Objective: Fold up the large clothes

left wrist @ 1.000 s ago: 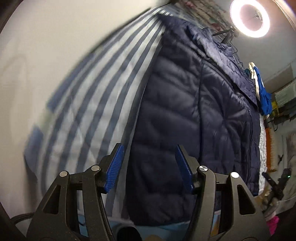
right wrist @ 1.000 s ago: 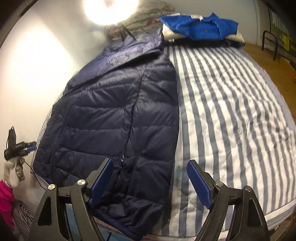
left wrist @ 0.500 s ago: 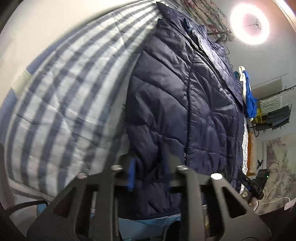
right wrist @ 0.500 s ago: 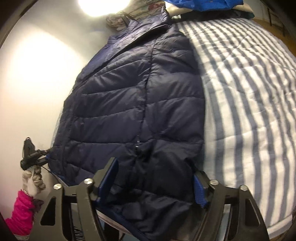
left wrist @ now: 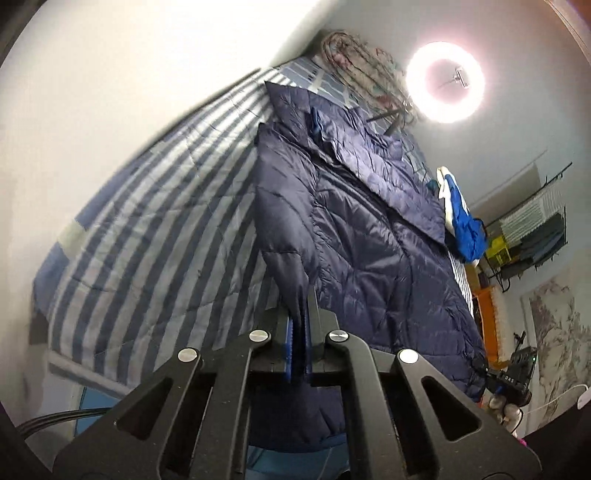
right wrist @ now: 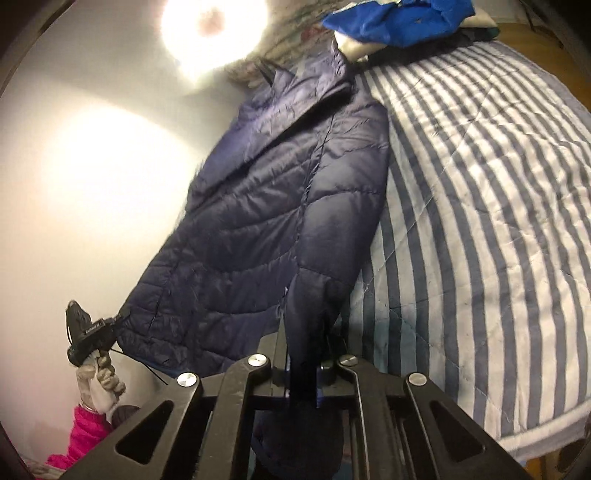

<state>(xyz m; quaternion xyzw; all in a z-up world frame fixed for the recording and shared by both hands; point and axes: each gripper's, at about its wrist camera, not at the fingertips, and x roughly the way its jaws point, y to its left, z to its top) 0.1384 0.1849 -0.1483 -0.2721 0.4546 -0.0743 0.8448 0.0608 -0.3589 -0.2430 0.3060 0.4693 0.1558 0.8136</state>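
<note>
a: where's the jacket (right wrist: 266,221) sitting?

b: laid out along the striped bed (right wrist: 480,184), collar end away from the cameras, hem at the near edge of the mattress. it's the big navy quilted one.

a: and both grippers?

b: each is clenched on the hem. the left gripper (left wrist: 298,354) has a fold of the near corner pinched between its blue pads, and the right gripper (right wrist: 303,373) has the other hem corner clamped the same way.

a: why the two corners?

b: i'd guess it's so the bottom edge stays stretched and level when it's carried toward the collar. one grip on a puffy coat would let the far side sag and twist.

a: anything in the way?

b: a folded blue garment (right wrist: 399,18) lies on the bed beyond the collar, well apart from the hem. the ring light (left wrist: 445,82) glares near the head end, nothing more.
</note>
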